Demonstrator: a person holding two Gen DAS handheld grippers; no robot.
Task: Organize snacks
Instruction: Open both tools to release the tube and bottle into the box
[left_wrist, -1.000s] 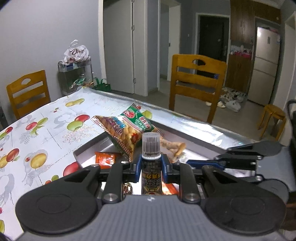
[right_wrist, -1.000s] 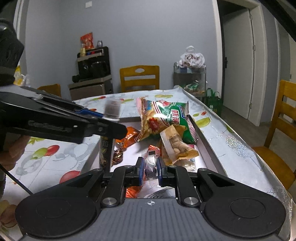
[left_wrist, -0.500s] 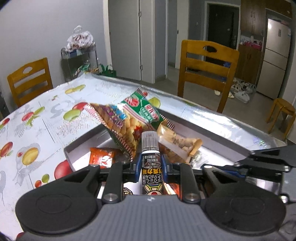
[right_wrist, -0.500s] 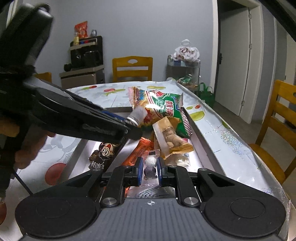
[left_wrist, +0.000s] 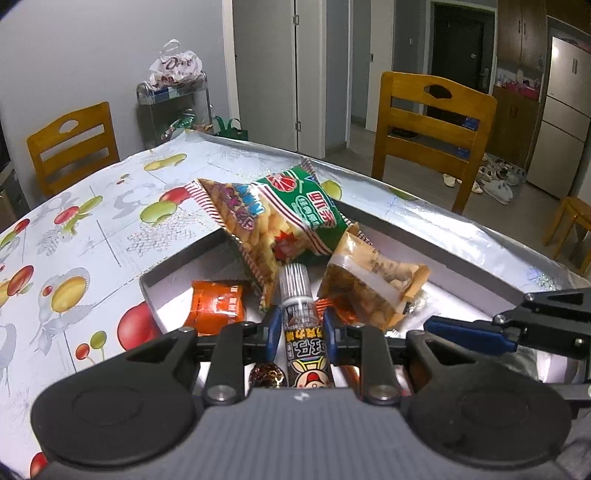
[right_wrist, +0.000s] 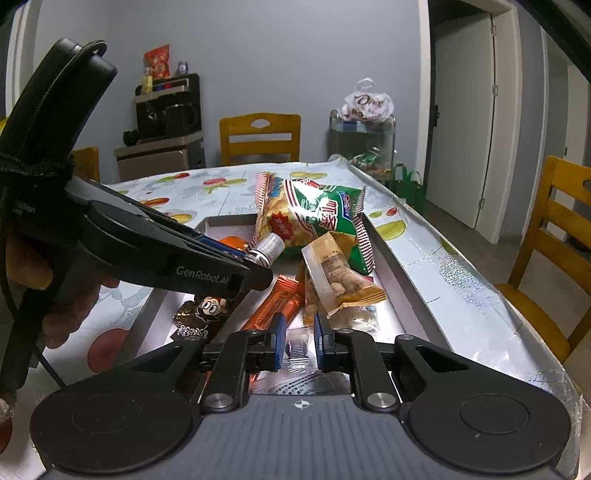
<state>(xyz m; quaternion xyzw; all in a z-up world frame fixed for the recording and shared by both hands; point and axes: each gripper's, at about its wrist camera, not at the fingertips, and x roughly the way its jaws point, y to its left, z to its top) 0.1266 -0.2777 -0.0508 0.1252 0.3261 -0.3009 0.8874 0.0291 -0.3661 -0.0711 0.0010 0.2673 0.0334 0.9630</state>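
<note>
At a dining table spread with a fruit-print tablecloth (left_wrist: 74, 236), the left gripper (left_wrist: 300, 328) is clamped on a dark snack tube (left_wrist: 301, 325) with a ribbed silver cap, its 2 blue pads pressed against the tube's sides just below that cap. The tube lies along the fingers, cap pointing away from the tool, over a shallow grey tray (left_wrist: 173, 264) of snacks. Directly ahead of the cap, a chip bag (left_wrist: 240, 225) and a green packet (left_wrist: 306, 206) lean on the tray's far corner; ahead and to the right sits a clear pack of nuts (left_wrist: 369, 280), and ahead to the left an orange sachet (left_wrist: 216, 302) lies flat on the tray floor. A round foil-wrapped sweet (left_wrist: 266, 373) shows just under the left finger.

Seen from the right wrist, the right gripper (right_wrist: 297, 345) has its jaws drawn close together on a small clear-wrapped packet (right_wrist: 295, 347) low over the near end of the tray (right_wrist: 391, 266). The left gripper (right_wrist: 255, 271), held by a person's hand (right_wrist: 70, 306), crosses from the left ahead of it, the tube's cap (right_wrist: 267, 249) tilted up towards the chip bag (right_wrist: 280, 218). An orange stick pack (right_wrist: 275, 306) lies just ahead of the right tool's left finger.
</note>
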